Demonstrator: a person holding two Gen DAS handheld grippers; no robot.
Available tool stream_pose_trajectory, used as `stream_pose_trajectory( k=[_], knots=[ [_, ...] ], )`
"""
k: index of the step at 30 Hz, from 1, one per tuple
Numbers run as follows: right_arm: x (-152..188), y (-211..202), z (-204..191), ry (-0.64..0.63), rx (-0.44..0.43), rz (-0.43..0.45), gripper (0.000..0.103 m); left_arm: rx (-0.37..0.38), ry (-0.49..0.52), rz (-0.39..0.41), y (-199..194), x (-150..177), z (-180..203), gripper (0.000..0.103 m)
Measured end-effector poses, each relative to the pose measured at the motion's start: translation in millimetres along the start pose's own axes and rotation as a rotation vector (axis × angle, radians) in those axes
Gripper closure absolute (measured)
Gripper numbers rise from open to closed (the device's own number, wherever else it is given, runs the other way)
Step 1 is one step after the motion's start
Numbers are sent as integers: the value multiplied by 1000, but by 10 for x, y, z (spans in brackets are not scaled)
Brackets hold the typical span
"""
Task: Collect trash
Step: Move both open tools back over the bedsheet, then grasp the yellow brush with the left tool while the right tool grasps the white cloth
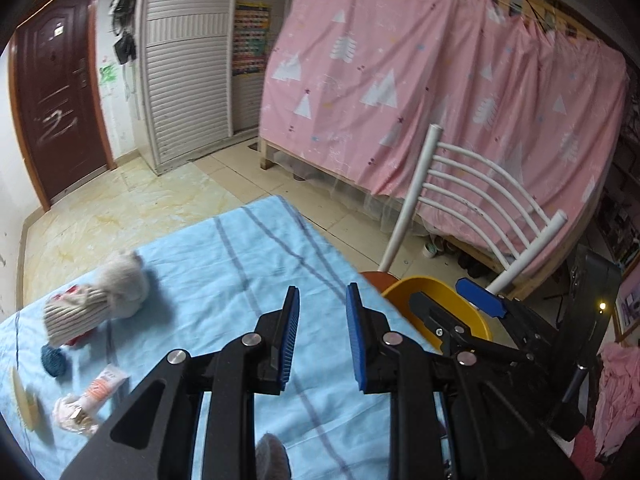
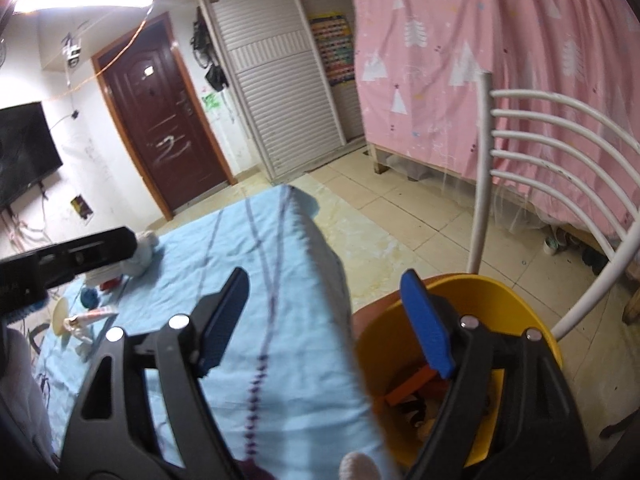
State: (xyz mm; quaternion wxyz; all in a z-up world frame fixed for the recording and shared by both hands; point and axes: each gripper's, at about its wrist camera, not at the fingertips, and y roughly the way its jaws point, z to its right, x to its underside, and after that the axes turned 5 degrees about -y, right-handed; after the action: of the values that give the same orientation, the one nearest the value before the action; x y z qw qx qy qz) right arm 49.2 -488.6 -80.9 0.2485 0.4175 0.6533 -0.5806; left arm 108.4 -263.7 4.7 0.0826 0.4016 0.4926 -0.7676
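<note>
Landmark: yellow bin (image 2: 520,304), on the seat of the white chair (image 2: 486,160), just beside the table edge under the blue striped cloth (image 1: 240,264).

Left gripper (image 1: 322,334): pads show a visible gap, nothing between them; empty. Right gripper (image 2: 324,320): jaws stand wide, one finger over the bin mouth, the other over the cloth; nothing held. Bin already contains an orange piece and dark scraps.

Trash left on the cloth, well apart from the bin toward the far corner: crumpled wrapper (image 1: 74,412), small orange-printed tube (image 1: 106,386), pale disc (image 1: 26,400). Knit hat (image 1: 80,312) and teal yarn ball (image 1: 54,358) lie close by.

Risks, judged: a reach for the wrapper may snag the hat or yarn instead; dragging could bunch the cloth and tip items off the table.
</note>
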Motion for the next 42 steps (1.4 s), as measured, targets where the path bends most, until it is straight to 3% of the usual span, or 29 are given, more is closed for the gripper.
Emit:
stream_pose_trajectory(
  k=[17, 20, 25, 28, 34, 42],
  knots=[
    [87, 299, -1428, -186, -195, -95, 22, -181, -115, 56, -645, 285, -1379, 85],
    [142, 347, -1649, -213, -244, -136, 21, -228, -136, 60, -728, 347, -1644, 80],
    [230, 390, -1967, -270, -312, -194, 20, -298, -175, 58, -850, 441, -2059, 55],
    [275, 440, -2170, -289, -362, -235, 20, -330, -205, 49, -893, 497, -2335, 46],
    [371, 533, -2549, -365, -411, -310, 20, -369, -226, 3, -867, 651, -2676, 42],
    [431, 674, -2895, -448, -419, -363, 21, -367, -156, -85, -695, 867, -2832, 42]
  ],
)
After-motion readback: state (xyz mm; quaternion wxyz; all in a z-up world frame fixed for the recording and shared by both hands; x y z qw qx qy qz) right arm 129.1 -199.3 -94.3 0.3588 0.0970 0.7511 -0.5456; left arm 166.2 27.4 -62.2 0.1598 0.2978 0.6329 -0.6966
